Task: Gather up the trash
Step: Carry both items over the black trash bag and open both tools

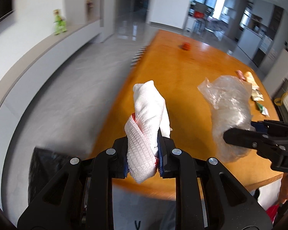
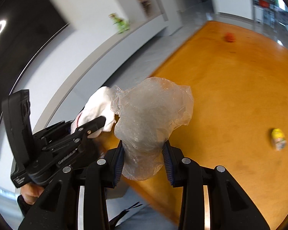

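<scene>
Cloth (image 1: 147,126) stands lengthwise up from the left claw (image 1: 144,159) clamping it; right claw (image 2: 144,159) clamps crumpled plastic bag (image 2: 151,118).

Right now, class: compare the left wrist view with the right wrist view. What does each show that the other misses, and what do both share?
Only the left wrist view shows the black bag on the floor and the wrappers at the table's far right. Only the right wrist view shows the yellow packet and the hand holding the left gripper. Both show the white cloth clamped in the left gripper, the clear plastic bag clamped in the right gripper, the orange table, the red object and the green toy.
</scene>
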A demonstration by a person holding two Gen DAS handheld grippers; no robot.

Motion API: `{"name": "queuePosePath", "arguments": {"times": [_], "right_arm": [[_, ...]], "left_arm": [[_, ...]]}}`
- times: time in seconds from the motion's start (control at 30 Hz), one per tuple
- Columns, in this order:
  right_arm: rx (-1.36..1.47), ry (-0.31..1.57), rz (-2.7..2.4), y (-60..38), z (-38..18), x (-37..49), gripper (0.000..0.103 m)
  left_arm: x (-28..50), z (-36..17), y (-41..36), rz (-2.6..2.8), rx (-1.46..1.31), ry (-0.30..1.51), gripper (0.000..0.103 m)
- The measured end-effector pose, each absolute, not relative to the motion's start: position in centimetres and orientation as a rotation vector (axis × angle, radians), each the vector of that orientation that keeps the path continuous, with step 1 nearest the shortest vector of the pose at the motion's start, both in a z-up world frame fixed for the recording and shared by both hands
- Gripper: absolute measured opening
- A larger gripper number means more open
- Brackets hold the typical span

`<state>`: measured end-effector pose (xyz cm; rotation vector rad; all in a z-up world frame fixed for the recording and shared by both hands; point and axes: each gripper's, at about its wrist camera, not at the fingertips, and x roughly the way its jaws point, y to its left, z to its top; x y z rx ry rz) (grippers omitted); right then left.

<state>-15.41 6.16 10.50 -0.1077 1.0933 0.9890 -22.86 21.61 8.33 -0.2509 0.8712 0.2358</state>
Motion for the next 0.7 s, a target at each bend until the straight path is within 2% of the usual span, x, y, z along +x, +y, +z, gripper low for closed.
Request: {"name": "queuePosePath", "arguments": {"times": [0.53, 0.63, 0.67, 0.7], "right_arm": [[-0.438, 1.183, 1.288, 21.7, 5.3, -29.9, 0.038], [-0.481, 1.202, 1.344, 24.3, 4.0, -32.2, 0.042], [-0.511, 1.214, 1.381, 25.8, 3.4, -33.2, 0.051], [-0.534, 1.218, 1.376, 26.4, 3.1, -33.3, 0.058]], "left_arm": [[-43.1, 3.4, 34.8, 0.684, -0.472, 0.851, 0.021], [-45.7, 2.1, 36.5, 0.751, -0.539, 0.848, 0.023], [-46.5, 1.6, 37.1, 0.777, -0.563, 0.849, 0.024], [-47.4, 1.1, 37.7, 0.801, -0.594, 0.849, 0.042]]}}
